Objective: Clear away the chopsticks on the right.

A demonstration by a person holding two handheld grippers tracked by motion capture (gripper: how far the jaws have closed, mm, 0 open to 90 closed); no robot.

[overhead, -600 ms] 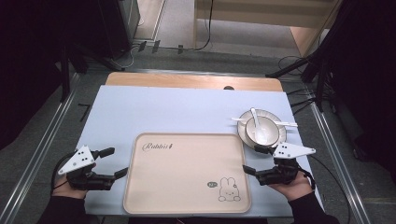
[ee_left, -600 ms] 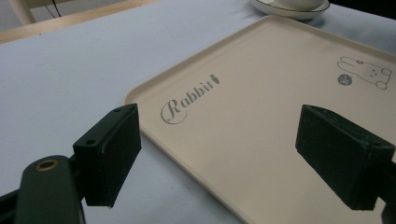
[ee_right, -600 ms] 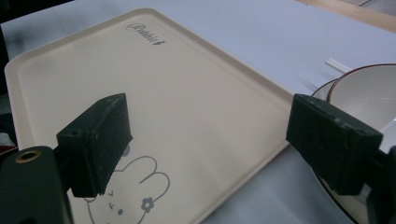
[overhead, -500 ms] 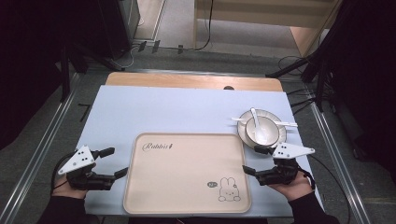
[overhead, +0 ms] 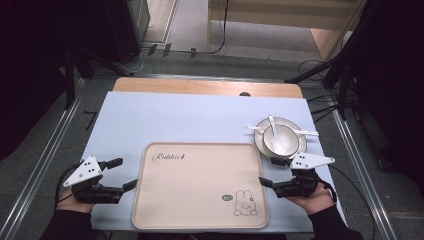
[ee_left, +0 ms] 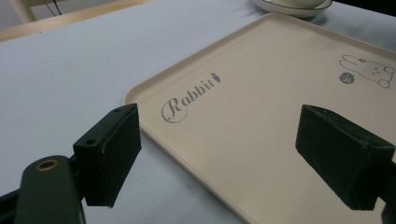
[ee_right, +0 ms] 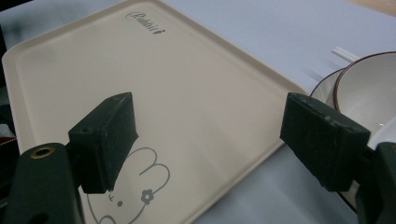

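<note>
A beige tray (overhead: 200,186) with "Rabbit" lettering and a rabbit drawing lies at the near middle of the pale blue mat. My left gripper (overhead: 122,174) rests open just off the tray's left edge, jaws wide apart. In the left gripper view the tray (ee_left: 261,107) stretches ahead between the black fingers (ee_left: 109,151). My right gripper (overhead: 270,172) stands open at the tray's right edge, beside a white bowl (overhead: 281,138) on a plate with a white spoon (overhead: 272,125) in it. The right gripper view has the tray (ee_right: 140,79) and the bowl (ee_right: 369,93) in front.
White chopsticks (overhead: 305,132) lie across the plate's far rim. The pale blue mat (overhead: 170,120) covers a wooden table (overhead: 200,86) whose far edge shows. Metal rails run along both sides of the table. Cables lie on the floor beyond.
</note>
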